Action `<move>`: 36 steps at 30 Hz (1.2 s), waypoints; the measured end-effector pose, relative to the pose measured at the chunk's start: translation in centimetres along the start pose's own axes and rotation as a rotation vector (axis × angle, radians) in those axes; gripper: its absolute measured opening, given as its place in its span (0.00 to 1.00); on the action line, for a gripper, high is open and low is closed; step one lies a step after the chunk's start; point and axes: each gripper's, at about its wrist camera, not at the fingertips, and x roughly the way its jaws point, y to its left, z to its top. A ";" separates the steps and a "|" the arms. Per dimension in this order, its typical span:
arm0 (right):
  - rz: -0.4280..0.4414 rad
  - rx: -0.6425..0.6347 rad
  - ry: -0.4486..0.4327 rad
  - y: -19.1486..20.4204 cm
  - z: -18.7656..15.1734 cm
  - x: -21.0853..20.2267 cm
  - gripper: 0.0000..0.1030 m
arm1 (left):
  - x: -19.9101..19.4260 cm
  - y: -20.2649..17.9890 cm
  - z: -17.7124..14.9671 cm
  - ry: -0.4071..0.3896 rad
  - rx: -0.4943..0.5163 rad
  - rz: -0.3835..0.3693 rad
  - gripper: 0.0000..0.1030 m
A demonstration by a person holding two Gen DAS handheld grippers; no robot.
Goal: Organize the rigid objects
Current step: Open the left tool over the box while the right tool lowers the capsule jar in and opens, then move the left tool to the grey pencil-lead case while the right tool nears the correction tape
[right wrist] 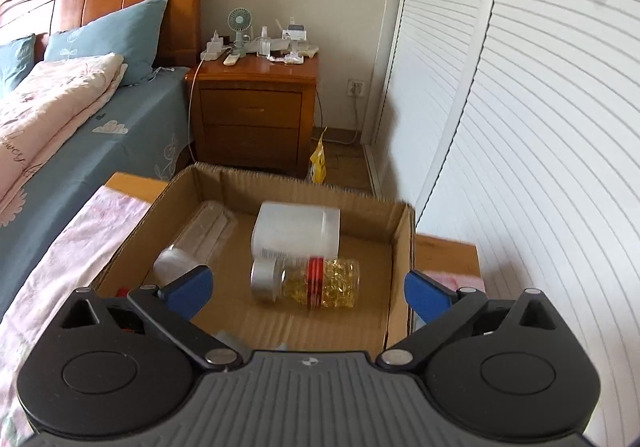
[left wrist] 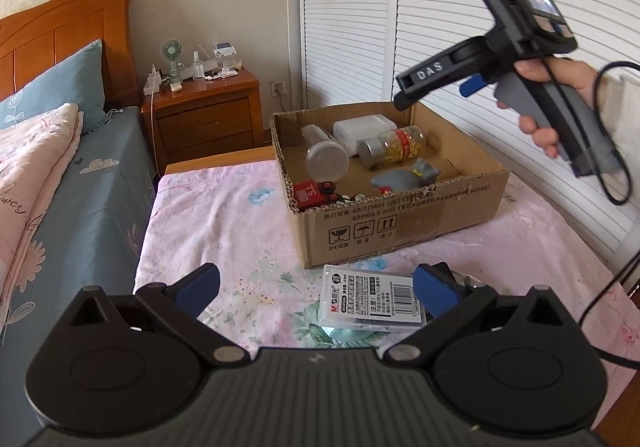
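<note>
The left gripper [left wrist: 316, 291] hung low over the flowered tabletop [left wrist: 224, 207] with its blue fingers [left wrist: 200, 285] spread wide and nothing between them. The one item not yet boxed, a flat clear stationery case [left wrist: 374, 301] with a barcode label, lay on the cloth just ahead of those fingers and toward the right-hand one, its far edge close to the near wall of the cardboard box [left wrist: 400, 223]. Its long axis ran roughly across the gap between the fingers, slightly skewed, so the fingers would likely have to close on its short ends or turn to take the narrower sides. The right gripper [right wrist: 308, 287] was held high over the box, its fingers likewise parted and empty, looking down at things already inside: a capsule bottle [right wrist: 316, 283] lying on its side, a white plastic container [right wrist: 296, 231] beyond it, and a clear jar [right wrist: 188, 251] off toward its left finger. A grey toy [left wrist: 404, 177] and a red toy [left wrist: 316, 193] also sat in the box in the left view. By this layout the left gripper was plainly the nearer to the case, the right one being well apart from it.
</note>
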 end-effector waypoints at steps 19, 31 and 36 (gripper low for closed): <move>0.072 0.126 -0.009 1.0 -10.3 -5.4 1.00 | 0.4 -0.5 -1.1 0.053 0.003 -0.009 0.99; 0.072 0.156 0.121 2.3 -17.8 -5.0 1.00 | 2.0 -0.7 -2.3 0.116 -0.006 -0.023 0.99; 0.043 0.080 0.160 3.7 -19.6 -4.5 1.00 | 2.8 -0.8 -2.5 0.139 -0.015 -0.031 0.99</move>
